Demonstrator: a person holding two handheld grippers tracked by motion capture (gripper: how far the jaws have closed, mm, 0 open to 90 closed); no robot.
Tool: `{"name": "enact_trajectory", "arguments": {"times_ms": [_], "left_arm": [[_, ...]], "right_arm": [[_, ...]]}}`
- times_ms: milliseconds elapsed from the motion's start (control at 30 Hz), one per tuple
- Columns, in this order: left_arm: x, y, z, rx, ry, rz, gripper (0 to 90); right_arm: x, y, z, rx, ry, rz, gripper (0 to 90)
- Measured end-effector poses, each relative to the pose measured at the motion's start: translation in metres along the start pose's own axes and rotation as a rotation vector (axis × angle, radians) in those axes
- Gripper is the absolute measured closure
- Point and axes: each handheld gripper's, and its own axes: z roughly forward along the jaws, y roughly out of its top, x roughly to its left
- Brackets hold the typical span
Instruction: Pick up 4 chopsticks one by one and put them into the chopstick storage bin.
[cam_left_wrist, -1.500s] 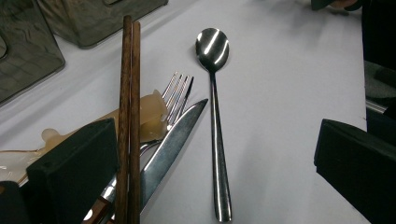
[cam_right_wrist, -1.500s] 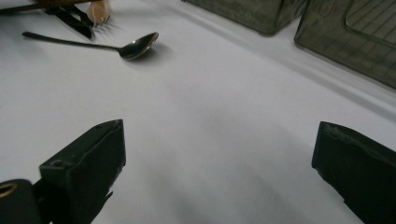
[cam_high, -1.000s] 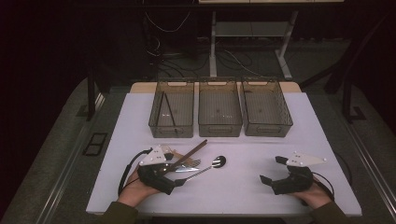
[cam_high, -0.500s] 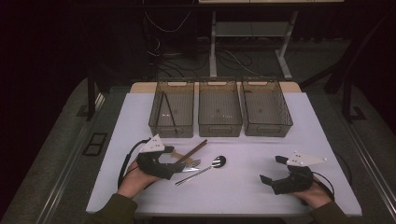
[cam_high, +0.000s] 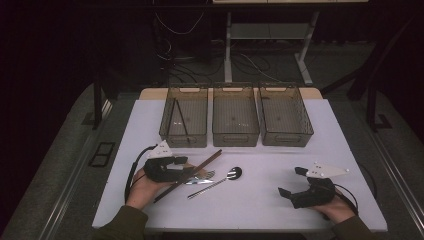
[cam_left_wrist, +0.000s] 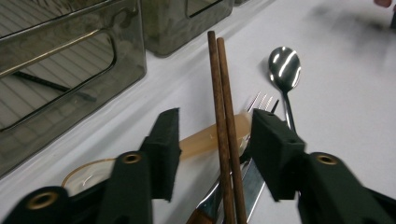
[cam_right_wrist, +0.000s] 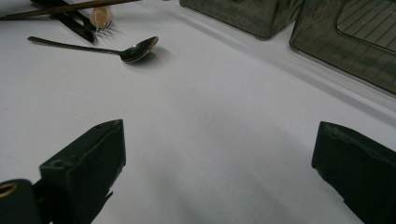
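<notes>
We are closing the left gripper (cam_left_wrist: 212, 154), jaws just narrowing but not yet pinching, around the chopsticks (cam_left_wrist: 224, 116), right gripper (cam_high: 300, 187) waiting wide open; next, squeeze and lift toward a bin (cam_high: 183, 125).

Left gripper (cam_high: 181, 166) astride chopsticks (cam_high: 188, 175)

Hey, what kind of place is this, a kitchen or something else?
Probably a lab or recording workspace, not a kitchen: a white table with three smoky clear plastic bins in a row, loose cutlery laid out, and desk legs with dangling cables on the dark floor behind.
</notes>
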Motion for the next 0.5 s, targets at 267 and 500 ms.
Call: {"name": "enact_trajectory", "arguments": {"times_ms": [267, 500], "left_arm": [[-0.003, -0.0032, 0.0028, 0.036, -0.003, 0.001, 70.3], [-0.0043, -0.0035, 0.0046, 0.051, -0.007, -0.002, 74.7]], "right_arm": [[0.0005, 0.0001, 0.0008, 0.007, -0.001, -0.008, 3.1], [0.0009, 0.0, 0.0013, 0.013, -0.004, -0.015, 3.1]]}}
